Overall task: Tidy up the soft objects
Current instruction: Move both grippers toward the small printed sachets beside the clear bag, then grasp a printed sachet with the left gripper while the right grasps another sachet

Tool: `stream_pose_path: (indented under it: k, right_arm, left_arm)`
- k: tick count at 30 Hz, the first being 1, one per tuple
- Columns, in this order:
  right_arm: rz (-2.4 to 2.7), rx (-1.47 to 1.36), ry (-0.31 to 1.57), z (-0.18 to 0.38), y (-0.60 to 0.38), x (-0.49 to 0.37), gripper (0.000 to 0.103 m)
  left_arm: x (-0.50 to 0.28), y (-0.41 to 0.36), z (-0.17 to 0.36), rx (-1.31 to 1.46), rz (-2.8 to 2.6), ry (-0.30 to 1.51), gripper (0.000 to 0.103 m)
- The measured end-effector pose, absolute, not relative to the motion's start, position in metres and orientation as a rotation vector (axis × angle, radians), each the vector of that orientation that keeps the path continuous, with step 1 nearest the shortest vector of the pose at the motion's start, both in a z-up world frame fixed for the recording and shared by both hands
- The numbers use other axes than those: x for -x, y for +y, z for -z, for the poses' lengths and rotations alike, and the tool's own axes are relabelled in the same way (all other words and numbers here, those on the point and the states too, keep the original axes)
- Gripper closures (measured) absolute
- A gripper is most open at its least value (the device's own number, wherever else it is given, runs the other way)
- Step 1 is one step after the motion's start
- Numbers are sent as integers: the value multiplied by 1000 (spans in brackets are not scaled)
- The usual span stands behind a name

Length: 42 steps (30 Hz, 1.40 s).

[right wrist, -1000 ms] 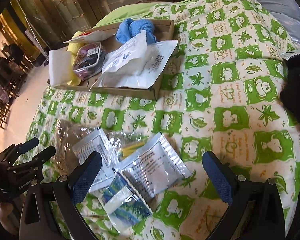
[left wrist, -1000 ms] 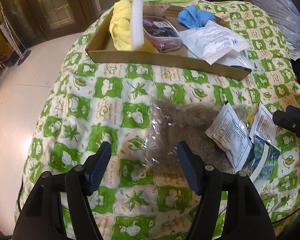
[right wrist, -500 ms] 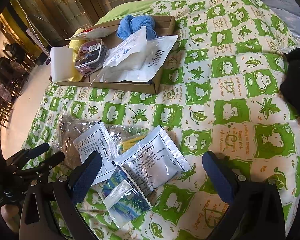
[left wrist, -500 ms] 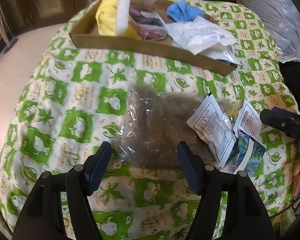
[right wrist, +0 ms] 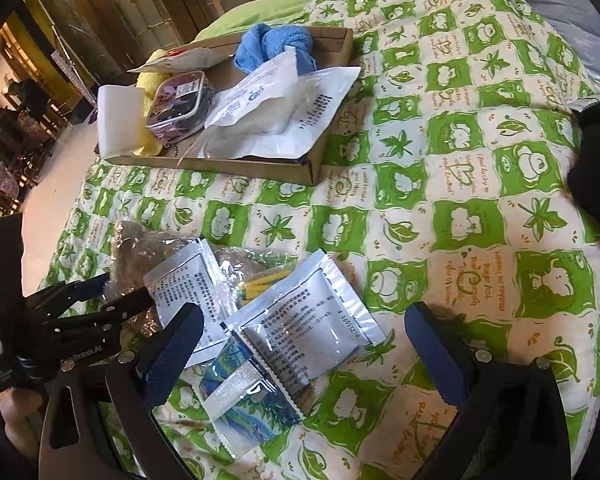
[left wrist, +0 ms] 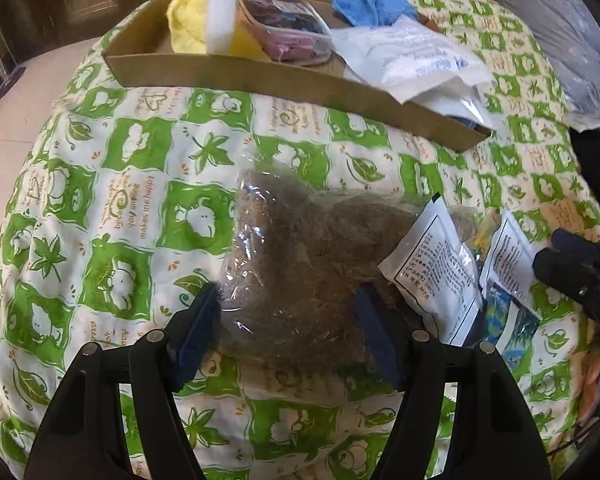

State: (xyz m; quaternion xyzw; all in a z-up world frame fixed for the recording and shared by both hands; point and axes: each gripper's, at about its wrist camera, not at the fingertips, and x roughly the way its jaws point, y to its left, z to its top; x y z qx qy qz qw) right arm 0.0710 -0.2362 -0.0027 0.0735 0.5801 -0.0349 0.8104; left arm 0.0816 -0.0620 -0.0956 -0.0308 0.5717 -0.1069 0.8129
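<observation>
One quilted bed (right wrist: 480, 160); one cardboard tray (left wrist: 284, 84) at far end. One clear bag of brown fibre (left wrist: 300, 272) between spread jaws of left gripper (left wrist: 286, 334). Three sachets (right wrist: 308, 328) before right gripper (right wrist: 304, 354), jaws spread, empty.

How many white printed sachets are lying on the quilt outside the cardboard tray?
2. One white sachet overlaps the clear bag of brown fibre. The other sachet lies beside it, partly over a blue-green packet. More may hide underneath.

Quilt (left wrist: 140, 216): "makes me happy"; left gripper (right wrist: 118, 290) body: "Robot.AI".
</observation>
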Motion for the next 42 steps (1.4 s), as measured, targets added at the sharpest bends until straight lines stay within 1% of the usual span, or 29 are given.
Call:
stream_pose_path:
  k: [7,11,12,13,18,20,22,25,31,32,37,38,40,41,42]
  right_arm:
    - [89,-136,1316,16,-242,-78,1]
    - [113,-60,1368,33,-235,-86,7]
    - [108,-45,1378,36,-233,-88,10]
    - [103,-33,1386,39,-231,-89,16]
    - [84,9,1410,55,-224,-99,29]
    - [77,-2,1393,54,-224,-100,38]
    - [89,-27,1368,51,-229,-98,57]
    - [95,-93,1342,46,-240,-97,64]
    - [96,-95,1333,44,-239,-96,65]
    - [95,-101,1332,44,-239,-96,65]
    - [97,-108,1330,37,-238,-88,65]
    - [97,-109,1330,37,-238,-88,65]
    - [96,-114,1325,36,-238,-88,65]
    - [89,-122,1319,35,-238,-87,65]
    - [75,-134,1312,34,-238,-87,65]
  left_arm:
    - [-73,-52,66,99,209,1128,34]
    - [-73,-54,61,109,232,1131,34]
    - [-73,-56,62,103,236,1137,34]
    - [-72,-58,64,94,238,1140,34]
    - [-66,-70,70,63,249,1160,34]
    - [-65,-76,69,52,260,1161,34]
    - [-63,-83,67,43,272,1160,34]
    - [-62,-96,65,30,291,1159,34]
    - [-69,-126,74,-28,308,1176,35]
    - [-71,-129,77,-31,309,1181,38]
    - [-80,-142,78,-4,334,1183,68]
    - [-81,-144,77,-4,338,1180,71]
    - [-82,-150,75,-9,343,1168,80]
    - [-82,-151,74,-10,347,1164,81]
    - [-82,-152,74,-12,352,1161,85]
